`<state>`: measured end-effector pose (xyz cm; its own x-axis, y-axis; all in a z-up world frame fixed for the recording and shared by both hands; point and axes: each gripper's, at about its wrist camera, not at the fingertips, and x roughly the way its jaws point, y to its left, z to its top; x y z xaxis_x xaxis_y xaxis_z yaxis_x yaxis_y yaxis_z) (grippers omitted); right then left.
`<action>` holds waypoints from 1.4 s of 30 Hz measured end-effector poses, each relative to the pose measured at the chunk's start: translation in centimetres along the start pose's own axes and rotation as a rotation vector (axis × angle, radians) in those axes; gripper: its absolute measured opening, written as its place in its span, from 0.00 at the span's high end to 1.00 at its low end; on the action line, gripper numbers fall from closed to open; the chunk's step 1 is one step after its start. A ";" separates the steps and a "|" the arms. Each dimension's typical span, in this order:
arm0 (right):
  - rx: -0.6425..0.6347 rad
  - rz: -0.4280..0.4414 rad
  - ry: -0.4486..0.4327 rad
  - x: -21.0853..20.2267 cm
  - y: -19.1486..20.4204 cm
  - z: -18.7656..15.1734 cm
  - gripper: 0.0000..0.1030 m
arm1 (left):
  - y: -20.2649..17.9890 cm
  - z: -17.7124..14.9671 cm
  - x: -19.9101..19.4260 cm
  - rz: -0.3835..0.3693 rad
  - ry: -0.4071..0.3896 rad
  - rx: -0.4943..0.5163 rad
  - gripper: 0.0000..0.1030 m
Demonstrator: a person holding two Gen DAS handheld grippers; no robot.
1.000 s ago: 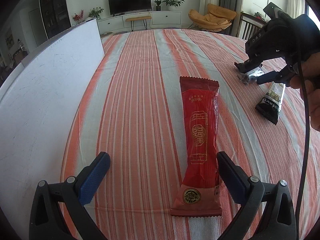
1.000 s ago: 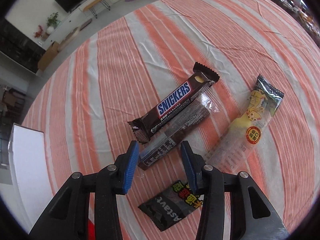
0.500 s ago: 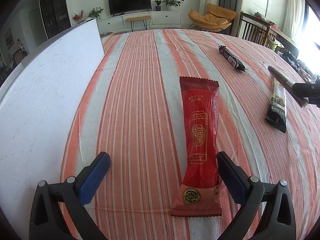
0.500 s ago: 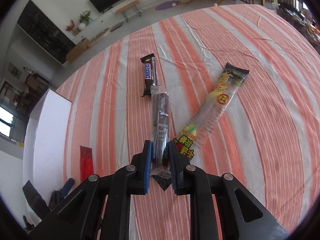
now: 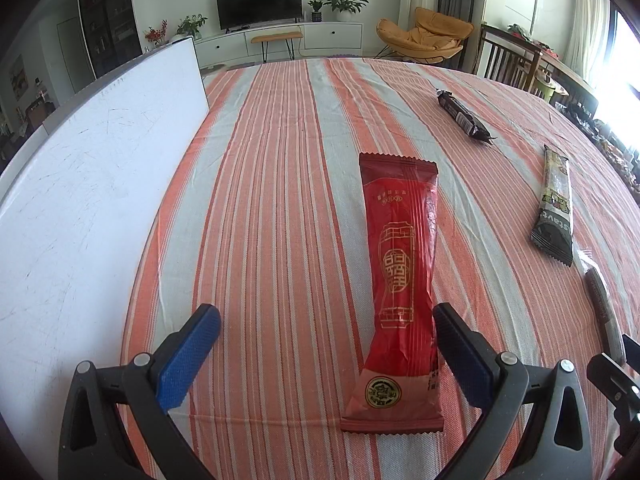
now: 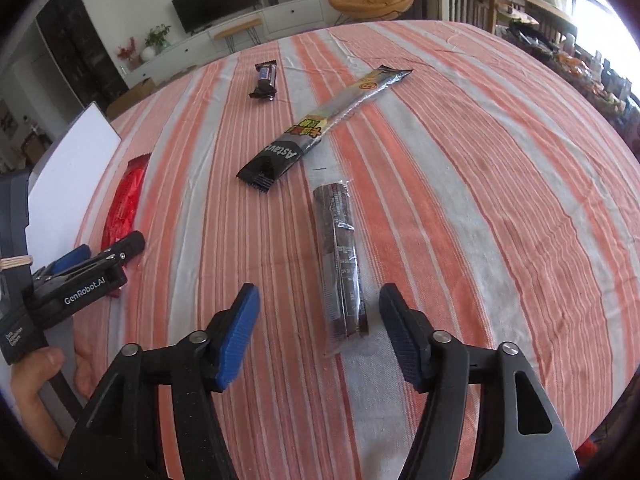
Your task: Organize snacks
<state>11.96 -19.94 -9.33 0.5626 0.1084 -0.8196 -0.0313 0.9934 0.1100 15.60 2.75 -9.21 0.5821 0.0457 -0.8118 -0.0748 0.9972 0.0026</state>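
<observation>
Hovering wide open and empty, my right claw [image 6: 318, 330] frames the dark wafer stick [image 6: 341, 262] lying on the striped tablecloth [image 6: 480, 200]. My left claw [image 5: 326, 350] gapes too, holding nothing, its right finger just beside the red snack packet [image 5: 396, 288].

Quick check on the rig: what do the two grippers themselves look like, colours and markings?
Both are black plastic frames with silver pivot screws and ribbed blue pads on the jaws. The left gripper carries white "GenRobot.AI" lettering on its side, and a bare hand grips its black handle. The right gripper shows no lettering from its own camera.
</observation>
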 end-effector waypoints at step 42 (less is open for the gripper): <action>-0.059 -0.080 -0.072 0.4 0.7 -1.2 0.15 | 0.0 0.0 0.0 0.000 0.000 0.000 0.00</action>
<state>11.15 -19.17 -10.27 0.6228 0.0278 -0.7819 -0.0311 0.9995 0.0107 15.58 2.75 -9.24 0.5819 0.0460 -0.8120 -0.0745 0.9972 0.0031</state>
